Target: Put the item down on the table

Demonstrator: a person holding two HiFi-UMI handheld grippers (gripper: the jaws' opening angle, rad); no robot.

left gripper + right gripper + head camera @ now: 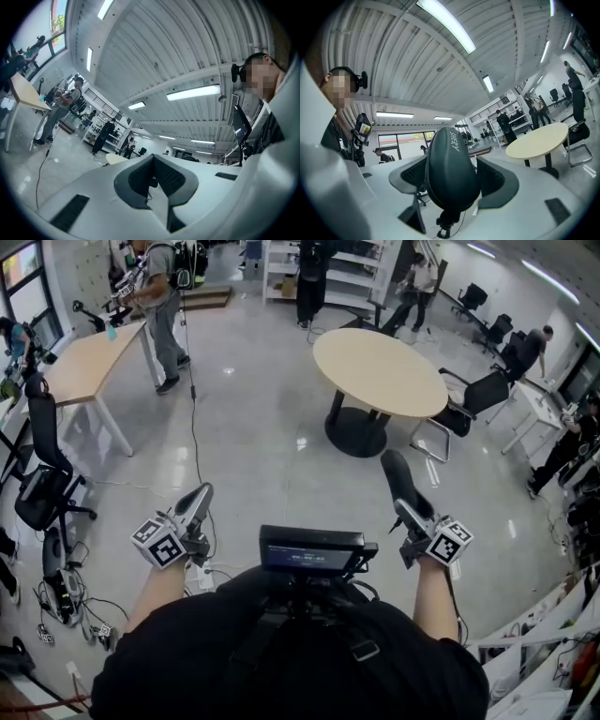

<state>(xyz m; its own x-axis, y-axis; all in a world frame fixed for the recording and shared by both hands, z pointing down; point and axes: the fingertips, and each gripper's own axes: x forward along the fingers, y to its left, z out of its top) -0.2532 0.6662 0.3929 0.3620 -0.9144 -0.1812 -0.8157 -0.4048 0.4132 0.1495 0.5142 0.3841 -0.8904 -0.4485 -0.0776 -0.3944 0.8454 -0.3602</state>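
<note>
Black matte oval case [450, 173] clamped in right tool [410, 507], pads on both long flanks, standing roughly on end, white lettering near the top. Held in the air over the floor, not on any table yet. Small fitting hanging off its lower end, too unclear to name.

Left tool [195, 502] closed, nothing between the pads.

Looks like a hard shell: stiff, light, smooth. Probably slippery on those curved sides, so likely to pivot or squirt out under a loose pinch. Best gripped across the widest middle band, as now. Not obviously fragile, but worth setting down on a long side, not on end, since an oval would roll or tip.

Grey glossy floor [253, 446] ahead, cables [194, 418] trailing across it on the left.

Round wooden table [380, 371] further on, top bare, near edge well clear of the case. Black chair [473, 399] at its right edge.

Standing people [164, 296] and shelving [328, 268] at the back.
</note>
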